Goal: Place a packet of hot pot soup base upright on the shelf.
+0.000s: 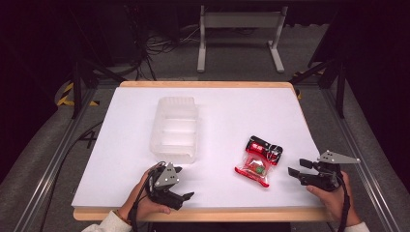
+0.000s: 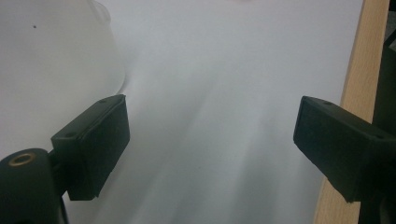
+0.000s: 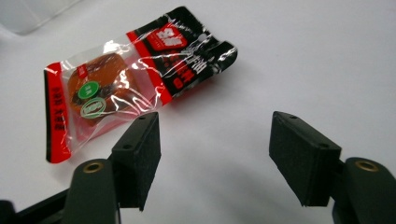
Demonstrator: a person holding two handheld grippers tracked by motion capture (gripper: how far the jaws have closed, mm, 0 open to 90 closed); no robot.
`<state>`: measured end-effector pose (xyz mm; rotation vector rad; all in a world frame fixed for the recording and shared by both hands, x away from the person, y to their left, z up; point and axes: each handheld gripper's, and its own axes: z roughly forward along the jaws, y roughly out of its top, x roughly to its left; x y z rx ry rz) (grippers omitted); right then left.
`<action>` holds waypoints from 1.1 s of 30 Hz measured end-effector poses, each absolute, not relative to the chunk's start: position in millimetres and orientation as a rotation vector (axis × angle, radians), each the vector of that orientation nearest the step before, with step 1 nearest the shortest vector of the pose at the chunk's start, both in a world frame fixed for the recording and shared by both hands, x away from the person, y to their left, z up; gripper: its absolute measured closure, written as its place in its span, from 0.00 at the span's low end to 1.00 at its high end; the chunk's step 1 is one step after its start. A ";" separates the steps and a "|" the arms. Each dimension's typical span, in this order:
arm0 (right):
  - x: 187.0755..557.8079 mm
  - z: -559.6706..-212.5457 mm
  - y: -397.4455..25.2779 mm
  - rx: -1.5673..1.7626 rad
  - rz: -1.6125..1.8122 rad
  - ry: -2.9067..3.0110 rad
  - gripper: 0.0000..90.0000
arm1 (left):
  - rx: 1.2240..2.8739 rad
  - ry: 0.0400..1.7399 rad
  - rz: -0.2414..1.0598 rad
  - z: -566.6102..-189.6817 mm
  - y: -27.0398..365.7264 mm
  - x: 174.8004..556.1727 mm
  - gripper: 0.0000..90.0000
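On the counter (image 1: 217,104), the tub (image 1: 175,128) sits left of centre. The snack packet (image 1: 258,160) lies to its right, nearer the front edge, just left of the right gripper (image 1: 296,168). The left gripper (image 1: 186,195) rests in front of the tub.

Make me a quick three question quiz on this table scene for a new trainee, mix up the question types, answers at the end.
1. True or false: the snack packet lies inside the clear plastic bin.
2. Which tongs are nearer the packet? A) left tongs B) right tongs
3. Fill in: both tongs have their jaws ____.

Key
1. False. The packet lies on the white table, to the right of the bin.
2. B.
3. Open, with nothing between them.
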<state>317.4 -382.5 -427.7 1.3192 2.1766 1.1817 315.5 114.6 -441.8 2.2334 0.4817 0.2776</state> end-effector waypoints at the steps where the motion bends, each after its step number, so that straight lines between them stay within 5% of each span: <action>1: 316.9 -428.2 -382.0 1.316 1.176 2.191 0.36 | 2.236 0.482 0.278 -442.1 113.5 315.3 0.12; 16: 321.6 -433.4 -369.8 1.279 1.158 2.293 0.29 | 2.235 0.455 0.262 -440.9 109.1 315.3 0.13; 33: 349.5 -439.4 -346.9 1.301 1.188 2.364 0.28 | 2.258 0.360 0.125 -439.7 56.3 322.5 0.14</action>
